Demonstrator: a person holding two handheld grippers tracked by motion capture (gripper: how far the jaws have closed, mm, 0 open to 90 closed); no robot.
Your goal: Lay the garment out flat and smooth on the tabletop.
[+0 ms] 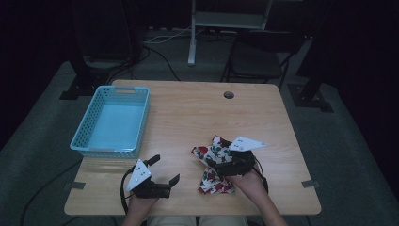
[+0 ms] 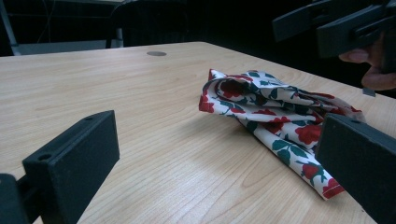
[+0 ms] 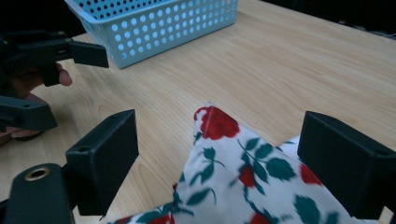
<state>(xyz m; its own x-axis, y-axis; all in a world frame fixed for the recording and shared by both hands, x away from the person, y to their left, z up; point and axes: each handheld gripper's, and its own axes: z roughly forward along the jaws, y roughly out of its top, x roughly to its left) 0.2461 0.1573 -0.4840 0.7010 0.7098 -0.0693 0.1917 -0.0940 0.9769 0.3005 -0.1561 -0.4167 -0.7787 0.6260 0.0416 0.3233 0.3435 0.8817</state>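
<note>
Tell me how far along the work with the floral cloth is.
Early stage. Done: nothing settled; the floral cloth lies bunched on the table, and the blue basket is empty. In hand: the right claw is open over a corner of the cloth, not closed on it; the left claw waits open beside it. Left: probably gripping the cloth and folding it or moving it to the basket.

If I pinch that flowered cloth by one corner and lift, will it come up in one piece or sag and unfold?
The flowered cloth lies in loose, rumpled folds, so it is probably floppy: lifted by a corner it would likely sag and open out. It looks thin, so probably light. Pushed across the smooth wooden table, it would likely bunch rather than slide whole. The right gripper is open above it.
</note>
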